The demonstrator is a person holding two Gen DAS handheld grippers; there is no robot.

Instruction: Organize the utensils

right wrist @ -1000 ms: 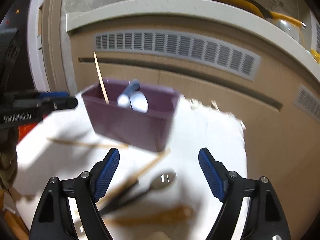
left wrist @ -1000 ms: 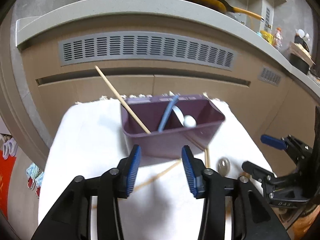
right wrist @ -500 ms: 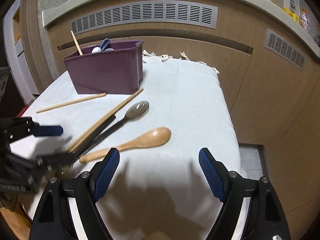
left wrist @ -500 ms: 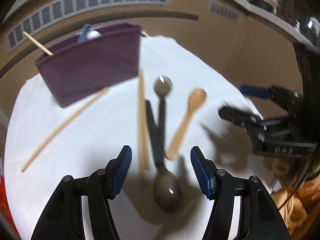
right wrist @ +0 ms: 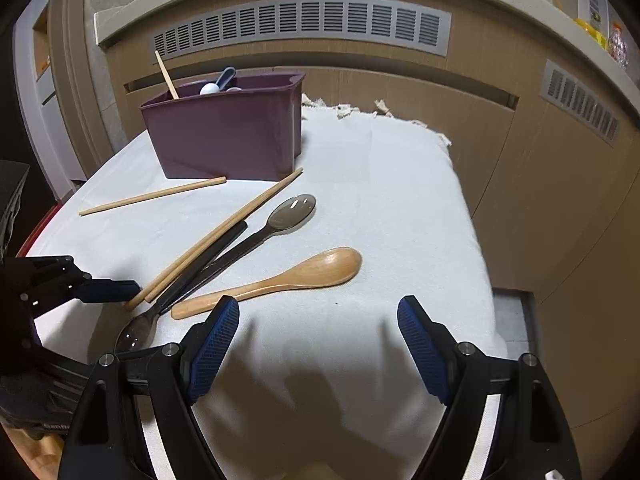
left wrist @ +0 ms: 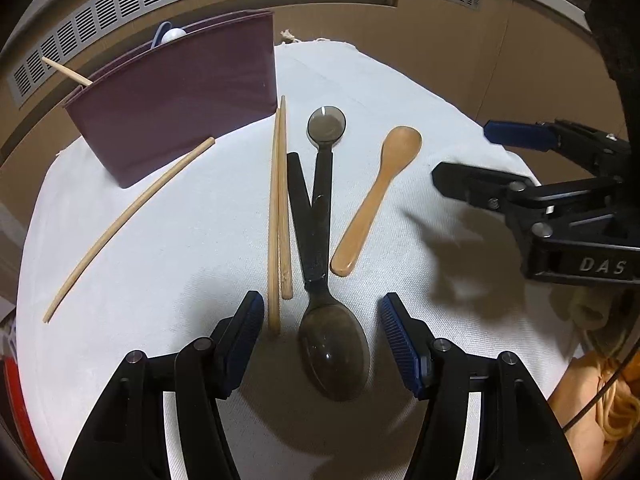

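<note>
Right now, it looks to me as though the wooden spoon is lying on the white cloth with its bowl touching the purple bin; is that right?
Not quite. The wooden spoon does lie on the white cloth, but its bowl is well apart from the purple bin, with the dark spoon's bowl lying between them. The right wrist view shows the gap clearly.

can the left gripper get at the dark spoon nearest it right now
Probably yes. The left gripper is open with the dark spoon bowl lying between its fingers, nothing on top. The paired chopsticks lie close beside it and might get pinched too.
</note>
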